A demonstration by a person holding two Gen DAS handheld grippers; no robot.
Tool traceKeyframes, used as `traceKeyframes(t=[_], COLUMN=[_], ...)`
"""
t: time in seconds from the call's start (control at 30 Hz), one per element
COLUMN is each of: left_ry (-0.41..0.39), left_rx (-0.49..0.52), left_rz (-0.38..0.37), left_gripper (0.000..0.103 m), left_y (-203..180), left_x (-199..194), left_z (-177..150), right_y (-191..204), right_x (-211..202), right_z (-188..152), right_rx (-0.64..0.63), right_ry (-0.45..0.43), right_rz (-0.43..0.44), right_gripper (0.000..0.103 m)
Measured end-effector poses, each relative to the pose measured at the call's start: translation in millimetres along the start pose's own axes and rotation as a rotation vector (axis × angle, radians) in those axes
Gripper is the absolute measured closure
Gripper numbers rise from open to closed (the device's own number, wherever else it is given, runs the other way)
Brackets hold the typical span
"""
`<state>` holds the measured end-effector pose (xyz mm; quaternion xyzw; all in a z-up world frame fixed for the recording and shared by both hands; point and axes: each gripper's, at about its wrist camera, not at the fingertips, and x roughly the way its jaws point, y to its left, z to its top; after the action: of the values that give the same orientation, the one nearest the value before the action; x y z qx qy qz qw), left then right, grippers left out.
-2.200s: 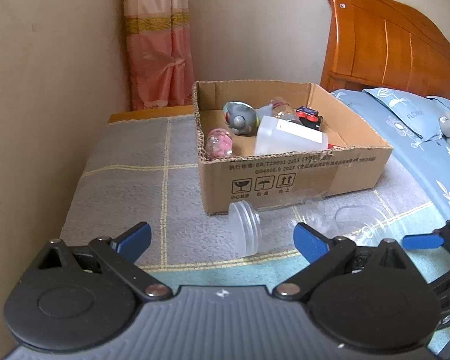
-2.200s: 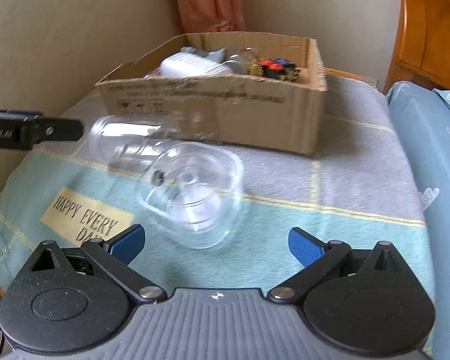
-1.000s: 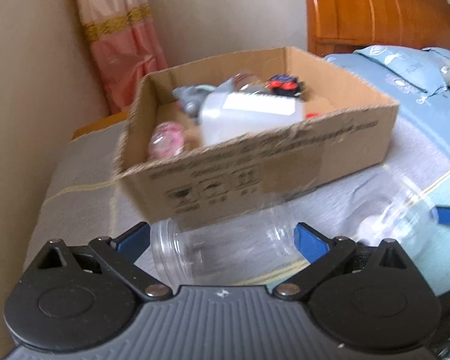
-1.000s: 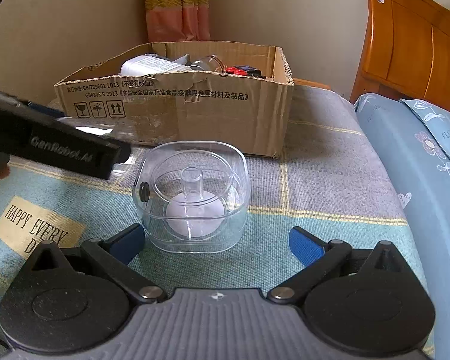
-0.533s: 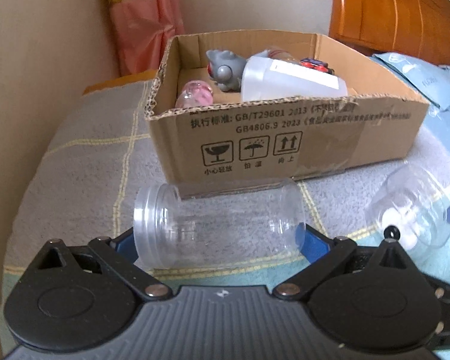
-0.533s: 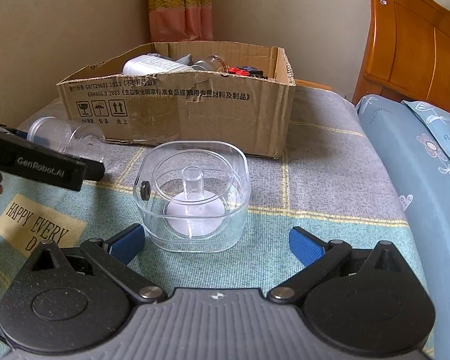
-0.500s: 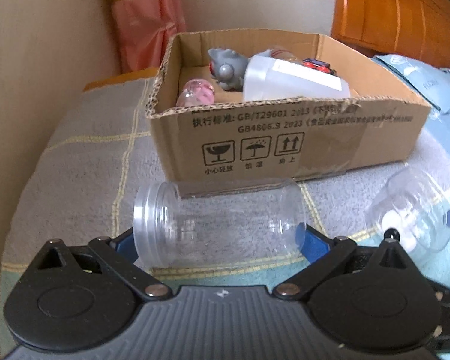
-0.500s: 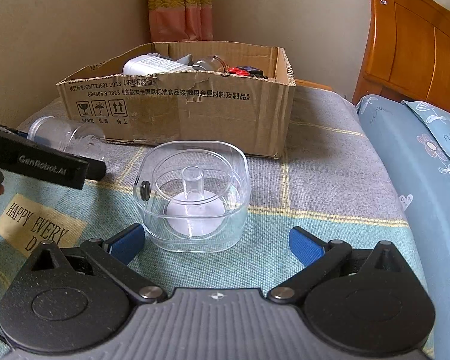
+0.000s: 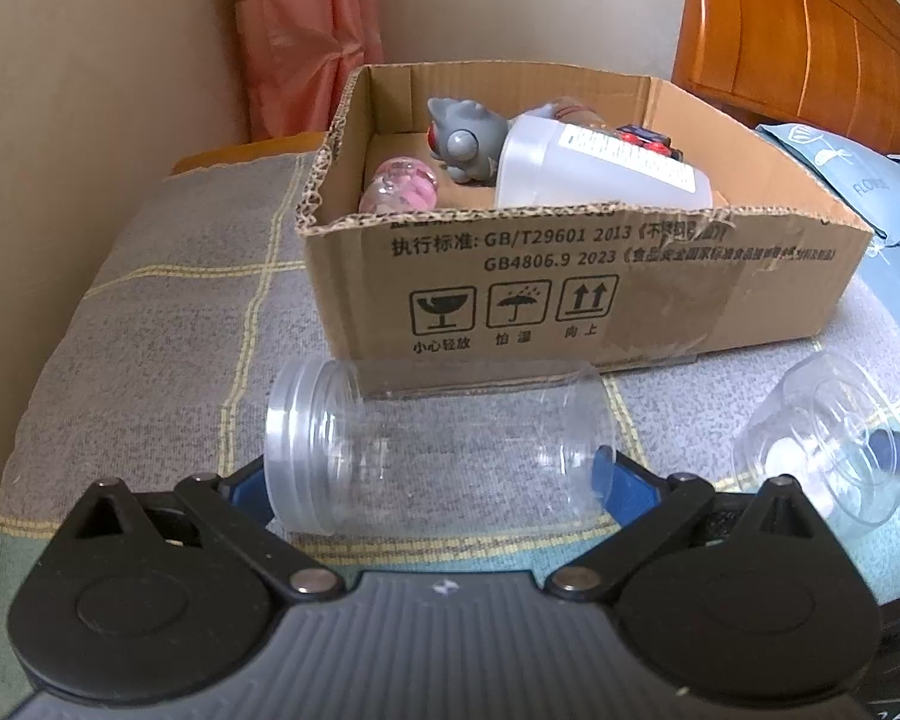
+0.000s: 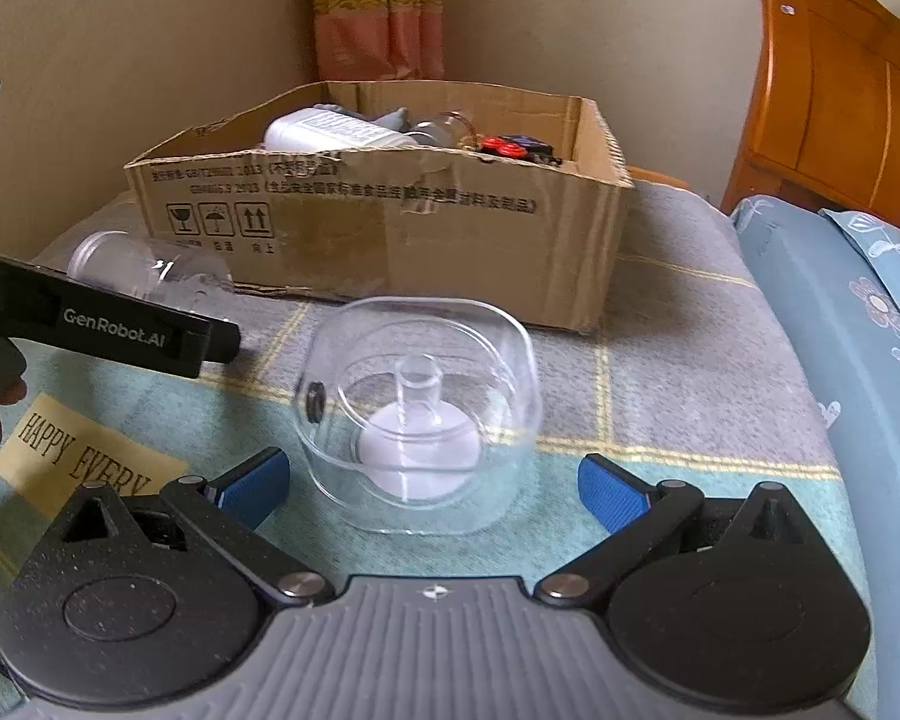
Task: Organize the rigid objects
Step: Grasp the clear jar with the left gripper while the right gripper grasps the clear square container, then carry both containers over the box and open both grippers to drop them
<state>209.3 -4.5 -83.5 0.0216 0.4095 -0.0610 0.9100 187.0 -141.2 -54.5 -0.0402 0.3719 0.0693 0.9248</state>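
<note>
A clear plastic jar (image 9: 438,444) lies on its side on the blanket, in front of the cardboard box (image 9: 570,294). My left gripper (image 9: 432,480) is open with the jar lying between its blue fingers; the jar also shows in the right wrist view (image 10: 150,276). A clear squarish container (image 10: 420,414) with a white disc inside stands on the blanket just ahead of my right gripper (image 10: 432,486), which is open and empty. The container shows at the right in the left wrist view (image 9: 822,444). The box holds a grey toy (image 9: 462,138), a white bottle (image 9: 600,174) and a pink ball (image 9: 399,195).
The blanket covers a table beside a wall (image 9: 90,90) and a pink curtain (image 9: 306,30). A bed with blue bedding (image 10: 840,300) and a wooden headboard (image 10: 840,90) lies at the right. The left gripper's body (image 10: 90,318) crosses the left of the right wrist view.
My left gripper has come down and forward until the clear jar lies between its open fingers. My right gripper has edged closer to the squarish container. Neither has closed.
</note>
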Motion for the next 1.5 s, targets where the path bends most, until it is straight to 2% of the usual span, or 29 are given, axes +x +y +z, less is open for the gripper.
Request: traceKeyframes(t=[0.3,0.5,0.6,0.73,1.13,1.37,1.5], left_ry=[0.018,0.01,0.01,0.018,0.025,0.024,0.023], left_rx=[-0.039,-0.062,-0.059,-0.044,0.103,0.155,0.184], left_rz=[-0.032,-0.046,-0.051,-0.06,-0.07,-0.104,-0.113], left_gripper=[0.004,0.005,0.011,0.011,0.011,0.011,0.011], left_y=[5.5,9.1,9.4,10.3,10.2,9.5,8.4], left_x=[-1.9,-4.0,-5.6,-6.6,-33.7,-65.5,-80.0], left_z=[4.2,10.3,12.3,13.6,17.9,20.2,24.3], right_y=[6.5,6.9,7.4,6.4,4.7,-3.5,-7.0], right_x=[6.6,6.8,6.4,5.9,-17.0,-44.4,-60.9], right_z=[11.3,19.9,24.1,27.4,29.5,39.9,47.3], right_rx=[-0.02,-0.027,-0.034,-0.04,-0.126,-0.129,-0.149], right_ry=[0.021,0.026,0.024,0.038,0.048,0.024,-0.006], right_rz=[0.028,0.042,0.037,0.026,0.095,0.159,0.16], right_gripper=[0.001,0.009,0.017,0.023,0.023,0.023,0.023])
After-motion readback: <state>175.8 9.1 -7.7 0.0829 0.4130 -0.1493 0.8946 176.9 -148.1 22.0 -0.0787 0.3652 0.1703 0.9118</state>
